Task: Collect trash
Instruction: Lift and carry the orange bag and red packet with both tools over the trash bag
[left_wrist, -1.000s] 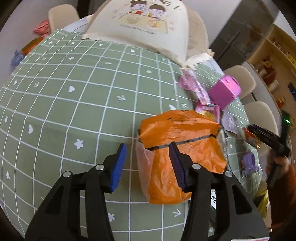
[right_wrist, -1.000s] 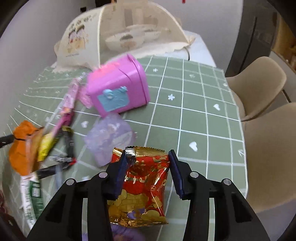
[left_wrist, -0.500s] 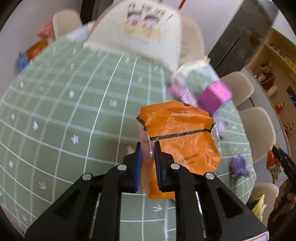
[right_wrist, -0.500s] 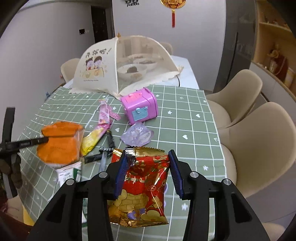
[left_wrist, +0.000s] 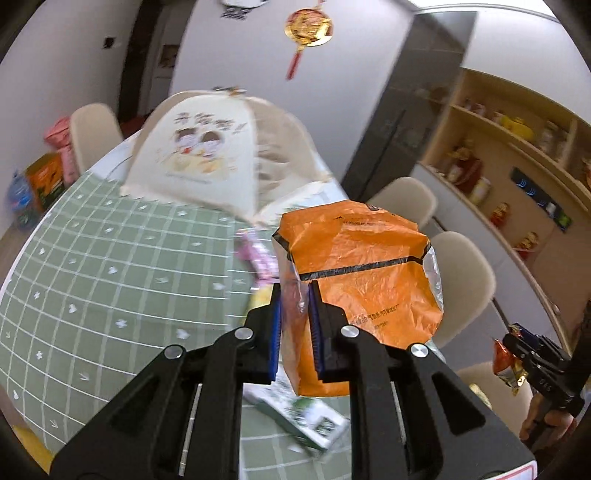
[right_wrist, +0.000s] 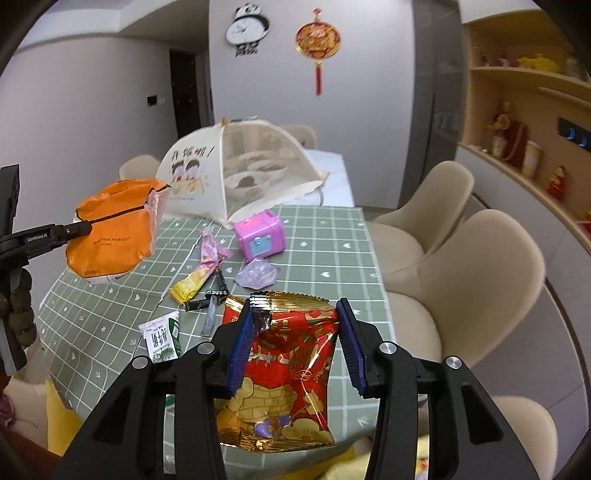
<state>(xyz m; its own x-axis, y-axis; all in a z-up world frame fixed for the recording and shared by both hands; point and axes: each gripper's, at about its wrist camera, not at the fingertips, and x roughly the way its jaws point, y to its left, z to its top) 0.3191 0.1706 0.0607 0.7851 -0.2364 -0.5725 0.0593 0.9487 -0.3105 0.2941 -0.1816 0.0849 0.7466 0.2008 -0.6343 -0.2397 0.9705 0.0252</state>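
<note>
Left gripper (left_wrist: 295, 325) pinches the orange bag (left_wrist: 364, 273) by its edge: light, crinkly, floppy. Right gripper (right_wrist: 295, 343) grips a slippery foil packet (right_wrist: 288, 369).

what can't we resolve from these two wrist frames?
- Left wrist: the green-and-white carton and pink wrapper are motion-blurred and partly behind the orange bag and left gripper; print unreadable.
- Right wrist: the red snack packet runs behind the right gripper; whether the right pad touches it is unclear.
- Neither view shows a trash bin.
- Dishes under the mesh food cover are veiled by mesh.
</note>
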